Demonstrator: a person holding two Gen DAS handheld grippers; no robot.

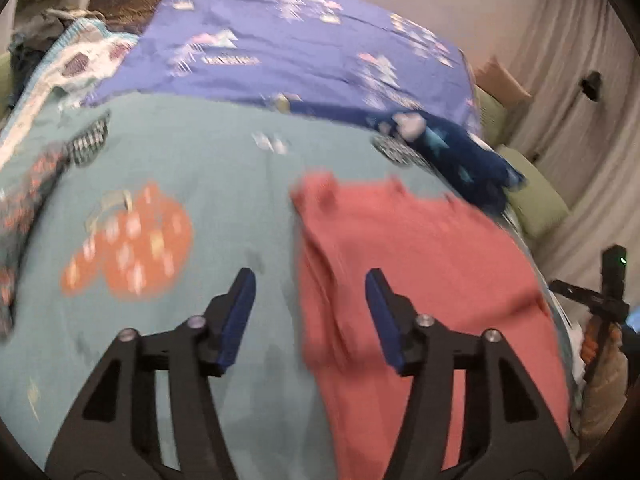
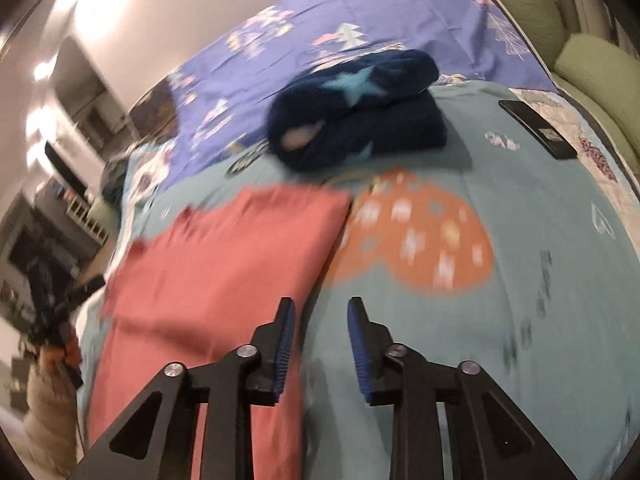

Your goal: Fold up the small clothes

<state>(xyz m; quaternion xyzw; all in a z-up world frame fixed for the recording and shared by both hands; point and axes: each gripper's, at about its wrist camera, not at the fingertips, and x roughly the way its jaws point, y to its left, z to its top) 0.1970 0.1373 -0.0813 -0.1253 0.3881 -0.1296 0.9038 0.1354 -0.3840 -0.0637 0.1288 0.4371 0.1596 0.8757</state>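
- On the bed, over the teal blanket (image 1: pixel 224 184), lies the coral-pink garment (image 1: pixel 420 264), already doubled into a long, flat panel; both views are smeared, so fine edges are hard to read.
- Seen from the left wrist, the left claw (image 1: pixel 310 284) hangs above the bed with its jaws apart and nothing between them. The garment spreads from about 12 o'clock round to 3 o'clock of it, its near long edge running under the gap and its far corner up at 12.
- Seen from the right wrist, the right claw (image 2: pixel 320 312) has its jaws standing a little apart, closer together than the left's, and grips nothing. The coral-pink garment (image 2: pixel 224 264) sits from 9 to 11 o'clock of it, with its straight folded edge passing just beside the claw's left finger.
- The long axis runs from near the claws away toward the navy star-print bundle (image 2: pixel 356 108), which rests at 12 o'clock beyond the garment's far end, on the boundary of the purple sheet (image 2: pixel 280 48).
- Judgement: each claw sits at one long side of the panel, about equally near, so the next fold probably wants the near short end carried toward 12 o'clock along that axis.
- A dark phone (image 2: pixel 538 130) lies at 2 o'clock from the right claw, well apart from the garment.
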